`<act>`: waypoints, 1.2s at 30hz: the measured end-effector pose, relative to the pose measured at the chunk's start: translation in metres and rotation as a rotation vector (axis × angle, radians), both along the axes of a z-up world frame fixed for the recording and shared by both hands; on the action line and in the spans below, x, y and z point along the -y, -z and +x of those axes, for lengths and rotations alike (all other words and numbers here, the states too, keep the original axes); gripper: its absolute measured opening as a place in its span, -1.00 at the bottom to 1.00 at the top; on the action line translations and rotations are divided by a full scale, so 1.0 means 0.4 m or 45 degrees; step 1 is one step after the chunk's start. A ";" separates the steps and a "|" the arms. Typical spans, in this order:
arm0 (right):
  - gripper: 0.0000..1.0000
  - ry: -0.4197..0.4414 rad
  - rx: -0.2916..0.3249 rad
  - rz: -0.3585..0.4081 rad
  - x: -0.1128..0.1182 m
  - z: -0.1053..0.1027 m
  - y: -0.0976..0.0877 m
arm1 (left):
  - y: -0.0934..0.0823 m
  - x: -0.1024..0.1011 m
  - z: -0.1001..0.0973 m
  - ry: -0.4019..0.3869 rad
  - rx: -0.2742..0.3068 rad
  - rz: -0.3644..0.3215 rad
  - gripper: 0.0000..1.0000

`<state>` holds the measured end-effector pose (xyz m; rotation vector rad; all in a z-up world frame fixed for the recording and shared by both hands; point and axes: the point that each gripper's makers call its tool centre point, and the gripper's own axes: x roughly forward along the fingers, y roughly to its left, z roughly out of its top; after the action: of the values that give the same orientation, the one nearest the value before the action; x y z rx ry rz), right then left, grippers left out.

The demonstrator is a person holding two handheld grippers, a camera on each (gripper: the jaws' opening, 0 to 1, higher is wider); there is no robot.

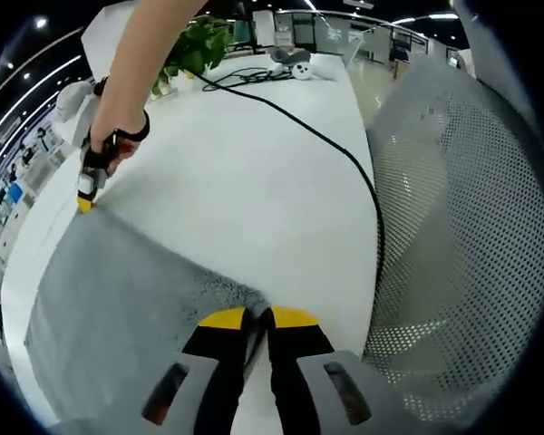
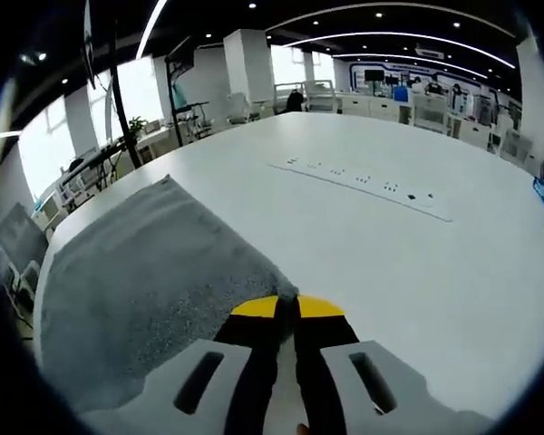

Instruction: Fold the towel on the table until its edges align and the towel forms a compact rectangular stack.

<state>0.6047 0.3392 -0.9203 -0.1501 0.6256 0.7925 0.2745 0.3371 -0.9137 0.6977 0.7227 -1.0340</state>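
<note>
The grey towel [image 1: 127,308] lies flat on the white counter [image 1: 254,172], and by its spread no compact stack has formed yet. The left gripper [image 1: 257,317] has its fingers closed on one corner; the right gripper [image 2: 287,307] pinches another corner. The pile looks soft, the edges straight.

Left claw [image 1: 257,317] closed, right claw [image 2: 287,307] closed, jaws together
</note>
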 end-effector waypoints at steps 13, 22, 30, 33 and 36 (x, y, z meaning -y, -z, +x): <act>-0.96 0.069 -0.074 0.006 0.001 -0.006 -0.008 | -0.024 0.011 0.001 -0.014 0.043 -0.070 -0.95; -0.98 0.120 -0.099 0.040 0.013 -0.001 -0.048 | -0.048 0.050 0.014 -0.030 0.020 -0.178 -0.96; -0.99 0.145 -0.095 0.044 0.032 0.000 -0.077 | -0.093 0.094 0.021 -0.044 0.032 -0.305 -0.96; -0.99 0.149 -0.093 0.037 0.043 -0.004 -0.090 | -0.104 0.105 0.019 -0.036 0.027 -0.335 -0.96; -0.99 0.164 -0.088 0.040 0.055 -0.002 -0.105 | -0.129 0.117 0.027 -0.059 0.024 -0.399 -0.96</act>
<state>0.6040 0.3171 -0.8783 -0.0533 0.6810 0.6850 0.2852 0.2905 -0.8620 0.4171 0.5417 -1.0674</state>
